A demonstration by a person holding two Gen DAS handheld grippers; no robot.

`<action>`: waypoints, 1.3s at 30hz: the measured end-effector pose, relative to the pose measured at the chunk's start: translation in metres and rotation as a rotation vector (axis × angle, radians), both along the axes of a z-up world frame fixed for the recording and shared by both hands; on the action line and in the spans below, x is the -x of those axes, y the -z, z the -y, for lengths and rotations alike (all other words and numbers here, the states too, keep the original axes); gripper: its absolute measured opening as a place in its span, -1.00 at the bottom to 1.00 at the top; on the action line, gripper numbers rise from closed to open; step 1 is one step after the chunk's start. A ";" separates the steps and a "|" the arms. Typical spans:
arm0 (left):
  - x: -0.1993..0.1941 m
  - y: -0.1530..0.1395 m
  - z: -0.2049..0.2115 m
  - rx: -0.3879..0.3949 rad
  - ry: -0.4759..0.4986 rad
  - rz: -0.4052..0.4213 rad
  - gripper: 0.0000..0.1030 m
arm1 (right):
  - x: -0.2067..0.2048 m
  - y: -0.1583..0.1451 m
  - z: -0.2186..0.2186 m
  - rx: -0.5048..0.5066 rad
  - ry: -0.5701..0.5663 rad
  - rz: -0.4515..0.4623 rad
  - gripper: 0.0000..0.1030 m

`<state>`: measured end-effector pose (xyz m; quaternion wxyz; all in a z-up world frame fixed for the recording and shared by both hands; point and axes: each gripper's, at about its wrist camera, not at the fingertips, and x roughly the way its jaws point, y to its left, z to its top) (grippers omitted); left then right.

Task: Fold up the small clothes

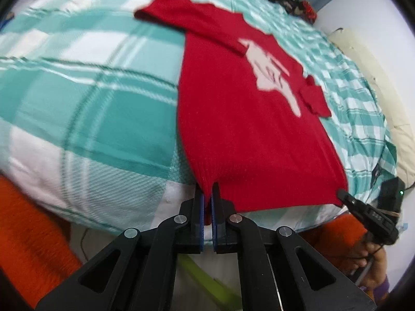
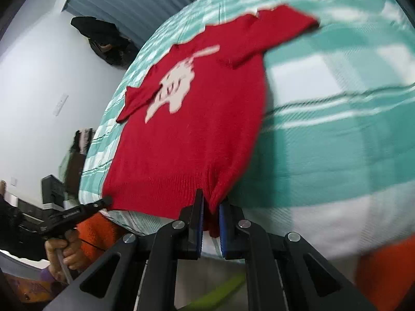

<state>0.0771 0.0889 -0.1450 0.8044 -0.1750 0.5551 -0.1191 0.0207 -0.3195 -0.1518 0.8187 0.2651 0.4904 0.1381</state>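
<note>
Two grippers are pinching the near hem of a red sweater (image 1: 246,134), one at each bottom corner. The left gripper (image 1: 207,202) is clamping down with its blue-lined fingers (image 1: 199,215) almost touching, a bunched fold of the ribbed hem squeezed between them. The right gripper (image 2: 210,208) is gripping the opposite corner of the same hem, its pads (image 2: 222,217) standing slightly apart with a thicker wad of red knit caught between them.

In the left wrist view, the right gripper is showing at the lower right edge as a black beak biting the far corner of the hem, with a hand (image 1: 368,256) wrapped around its handle. In the right wrist view, the left gripper is appearing likewise at the lower left, held by the other hand (image 2: 64,254) beside an orange sleeve (image 2: 96,230).

The sweater is lying front up on a bed covered by a teal and white checked blanket (image 1: 90,98), its hem at the near edge of the bed and its neck pointing away. A white design (image 1: 272,72) is showing on the chest. Both sleeves are folded in across the body. Beyond the bed, a white wall (image 2: 39,77) is standing, with dark clothes (image 2: 103,39) heaped near it.
</note>
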 end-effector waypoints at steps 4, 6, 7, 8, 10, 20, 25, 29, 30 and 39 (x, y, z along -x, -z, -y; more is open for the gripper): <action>-0.009 0.035 0.001 -0.130 -0.038 -0.089 -0.97 | -0.003 0.031 0.013 0.060 0.048 -0.111 -0.88; -0.012 0.038 0.003 -0.141 -0.045 -0.089 -0.97 | -0.007 0.063 0.013 0.073 0.076 -0.159 -0.90; -0.011 0.031 0.004 -0.156 -0.041 -0.072 -0.97 | -0.009 0.065 0.014 0.058 0.094 -0.160 -0.90; -0.009 0.026 0.005 -0.177 -0.033 -0.050 -0.97 | -0.009 0.059 0.014 0.064 0.103 -0.154 -0.90; -0.008 0.030 0.006 -0.199 -0.027 -0.042 -0.97 | -0.008 0.051 0.010 0.106 0.088 -0.129 -0.90; -0.013 0.041 0.013 -0.221 -0.024 -0.036 -0.94 | -0.010 0.061 0.003 0.152 0.075 -0.110 -0.90; 0.001 0.040 -0.010 -0.129 -0.058 -0.056 -0.47 | 0.004 0.056 0.014 0.136 0.089 -0.104 -0.54; 0.029 0.024 -0.033 -0.179 -0.181 -0.067 0.09 | 0.022 0.041 0.024 0.221 0.181 -0.119 -0.12; 0.036 0.013 -0.044 -0.190 -0.238 -0.038 0.09 | 0.027 0.035 0.027 0.247 0.209 -0.107 -0.12; 0.020 -0.034 0.026 -0.267 0.015 0.295 -0.14 | 0.016 -0.031 -0.028 0.360 0.017 0.282 -0.12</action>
